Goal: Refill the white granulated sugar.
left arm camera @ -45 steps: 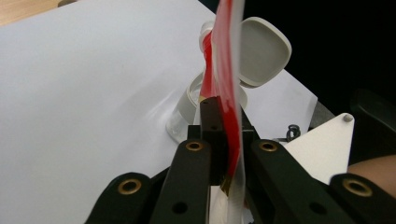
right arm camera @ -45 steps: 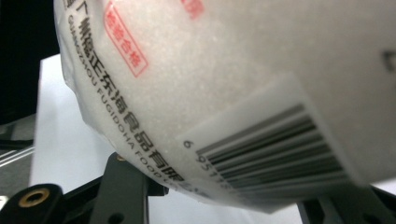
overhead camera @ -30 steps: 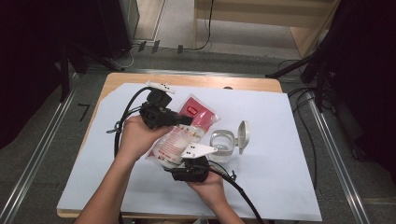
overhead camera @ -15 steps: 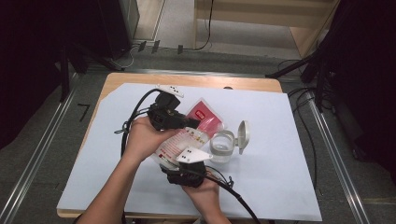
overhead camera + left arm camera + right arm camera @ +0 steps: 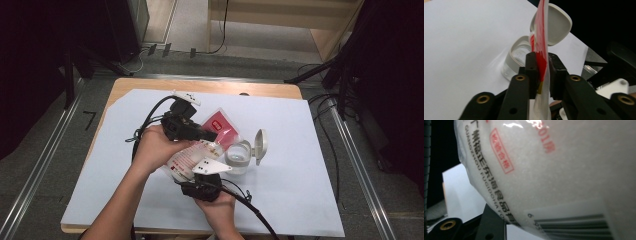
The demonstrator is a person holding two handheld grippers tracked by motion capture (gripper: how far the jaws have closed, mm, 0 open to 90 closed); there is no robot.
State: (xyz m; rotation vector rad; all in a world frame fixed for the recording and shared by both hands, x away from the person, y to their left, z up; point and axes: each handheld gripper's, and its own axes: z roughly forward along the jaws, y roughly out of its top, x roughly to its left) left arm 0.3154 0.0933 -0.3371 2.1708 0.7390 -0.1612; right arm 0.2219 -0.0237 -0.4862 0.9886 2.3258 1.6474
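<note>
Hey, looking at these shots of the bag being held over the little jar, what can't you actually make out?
- Right gripper, high view: jaw tips hidden under the bag.
- Right gripper view: one jaw hidden behind the bag; grip unclear.
- Bag's printed text, right gripper view: blurred, cut off by edges.
- Jar, left gripper view: contents hidden by the bag and left gripper.

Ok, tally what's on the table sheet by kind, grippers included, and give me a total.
Bags of white granules, red and white print: 1
Clear containers with a flip lid standing open: 1
Handheld grippers: 2, the left gripper and the right gripper
Total: 4
</note>
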